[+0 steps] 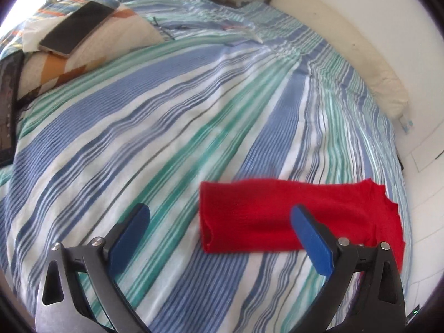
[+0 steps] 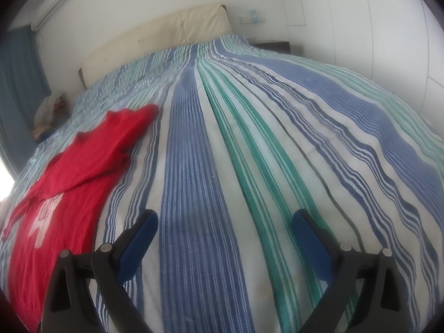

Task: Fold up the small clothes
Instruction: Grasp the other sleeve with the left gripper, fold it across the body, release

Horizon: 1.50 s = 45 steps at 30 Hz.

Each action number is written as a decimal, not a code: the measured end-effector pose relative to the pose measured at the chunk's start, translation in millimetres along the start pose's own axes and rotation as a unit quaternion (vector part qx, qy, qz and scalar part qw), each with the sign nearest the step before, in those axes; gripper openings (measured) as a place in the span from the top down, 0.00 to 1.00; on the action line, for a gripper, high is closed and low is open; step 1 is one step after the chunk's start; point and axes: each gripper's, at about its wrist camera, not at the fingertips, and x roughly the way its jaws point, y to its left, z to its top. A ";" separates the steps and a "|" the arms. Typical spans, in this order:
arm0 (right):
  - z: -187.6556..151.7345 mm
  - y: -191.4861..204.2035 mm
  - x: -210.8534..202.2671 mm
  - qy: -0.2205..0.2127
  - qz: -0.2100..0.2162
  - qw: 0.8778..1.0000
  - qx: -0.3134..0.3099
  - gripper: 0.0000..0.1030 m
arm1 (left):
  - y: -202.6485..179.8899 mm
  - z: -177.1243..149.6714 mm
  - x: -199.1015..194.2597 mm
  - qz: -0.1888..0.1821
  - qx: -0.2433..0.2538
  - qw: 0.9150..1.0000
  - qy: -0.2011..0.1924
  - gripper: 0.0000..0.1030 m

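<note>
Red garment (image 1: pixel 277 216) flat on striped bedspread (image 1: pixel 194 127), phone (image 1: pixel 76 27) well apart.

Red garment (image 2: pixel 69 172) — left edge cropped

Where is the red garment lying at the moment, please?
The red garment lies on the striped bedspread: lower right in the left wrist view, behind the open left gripper's right finger, and far left in the right wrist view.
</note>
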 end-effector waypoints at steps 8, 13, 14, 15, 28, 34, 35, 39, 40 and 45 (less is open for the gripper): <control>0.9 1.9 1.1 0.003 -0.005 1.000 -0.002 0.06 | -26.3 -5.6 45.3 0.039 0.075 0.996 0.032 0.29; 2.0 2.9 3.1 0.005 -0.007 1.000 -0.004 0.06 | -49.4 5.4 33.8 0.027 0.076 0.996 0.037 0.96; 2.0 2.9 3.0 0.005 -0.007 1.000 -0.004 0.06 | -61.6 10.8 25.1 0.016 0.084 0.996 0.030 0.96; 2.0 3.0 3.0 0.005 -0.007 1.000 -0.004 0.06 | -77.4 15.6 14.9 0.007 0.097 0.995 0.020 0.96; 1.7 3.0 4.7 0.006 -0.008 1.000 -0.005 0.05 | -402.7 -13.7 -64.4 -0.196 0.309 0.931 -0.018 0.96; 1.7 3.0 4.7 0.006 -0.008 1.000 -0.006 0.05 | -478.4 -76.6 -27.0 -0.196 0.335 0.921 0.025 0.60; 1.8 3.0 4.7 0.006 -0.008 1.000 -0.005 0.05 | -480.0 -81.5 -14.8 -0.176 0.332 0.926 0.039 0.40; 1.7 3.0 4.7 0.006 -0.008 1.000 -0.006 0.05 | -444.3 -82.7 -0.5 -0.149 0.313 0.938 0.017 0.17; 1.8 3.0 4.7 0.006 -0.008 1.000 -0.005 0.05 | -429.3 -77.8 2.8 -0.137 0.307 0.942 0.017 0.17; 2.5 2.1 6.5 0.007 -0.005 1.000 -0.004 0.04 | -335.3 -74.0 15.9 -0.056 0.282 0.958 0.015 0.15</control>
